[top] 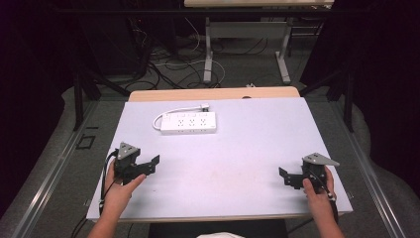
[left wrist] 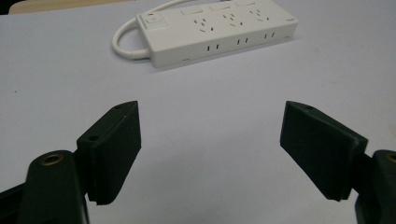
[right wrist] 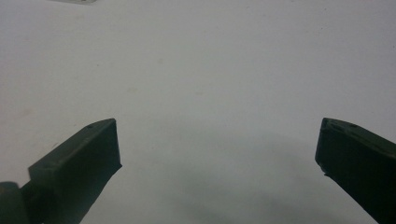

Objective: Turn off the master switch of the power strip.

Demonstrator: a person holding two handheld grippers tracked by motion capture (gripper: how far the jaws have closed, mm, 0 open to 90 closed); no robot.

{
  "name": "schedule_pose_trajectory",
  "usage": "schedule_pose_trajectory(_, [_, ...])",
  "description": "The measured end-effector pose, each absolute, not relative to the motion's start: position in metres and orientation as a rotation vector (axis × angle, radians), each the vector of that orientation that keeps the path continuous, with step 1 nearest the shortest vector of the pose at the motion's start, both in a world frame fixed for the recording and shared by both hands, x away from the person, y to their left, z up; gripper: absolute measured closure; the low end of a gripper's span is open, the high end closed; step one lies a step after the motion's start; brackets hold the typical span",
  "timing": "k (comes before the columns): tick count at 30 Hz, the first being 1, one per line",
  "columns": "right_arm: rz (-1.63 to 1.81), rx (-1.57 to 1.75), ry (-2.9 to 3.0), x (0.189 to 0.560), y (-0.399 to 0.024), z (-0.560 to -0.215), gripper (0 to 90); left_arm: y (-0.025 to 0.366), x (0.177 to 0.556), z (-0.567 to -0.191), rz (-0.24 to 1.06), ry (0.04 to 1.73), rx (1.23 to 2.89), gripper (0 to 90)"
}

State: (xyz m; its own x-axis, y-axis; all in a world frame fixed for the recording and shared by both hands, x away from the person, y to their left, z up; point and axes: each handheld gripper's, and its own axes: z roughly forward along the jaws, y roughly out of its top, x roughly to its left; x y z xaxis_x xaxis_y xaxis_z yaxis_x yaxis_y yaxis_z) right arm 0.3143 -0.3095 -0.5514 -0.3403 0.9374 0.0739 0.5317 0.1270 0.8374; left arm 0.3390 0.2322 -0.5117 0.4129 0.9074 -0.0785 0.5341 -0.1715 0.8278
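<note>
Counter evenly lit from overhead, surroundings dark, purple cast at high view's edges. Low-res and soft overall. Right gripper view dimmer, greyish; soft shadow between the jaws, which are blurred up close.

Work table: white top, wooden edge exposed along the far side. Floor: grey, with loose black and white cables lying tangled beyond the table. A second table stands farther back on white metal legs, its light wooden top at the upper edge. Dark curtains close both sides. Black frame posts stand left and right. Metal floor rail runs along the left. Lighting even, overhead.
</note>
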Motion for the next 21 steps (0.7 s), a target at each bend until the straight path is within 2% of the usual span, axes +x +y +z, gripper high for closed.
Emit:
schedule_pose_trajectory(3, [1.120,1.412,1.935,0.314,-0.310,-0.552,0.0,0.232,0.342,-0.509,0.559,1.231,1.841,26.2])
schedule_pose_trajectory(15, [1.115,1.406,1.928,0.315,-0.311,-0.552,0.0,0.222,0.362,-0.484,0.518,1.217,1.826,26.8])
schedule_pose_trajectory(21, [1.115,1.409,1.933,0.315,-0.312,-0.552,0.0,0.220,0.372,-0.473,0.479,1.217,1.795,30.5])
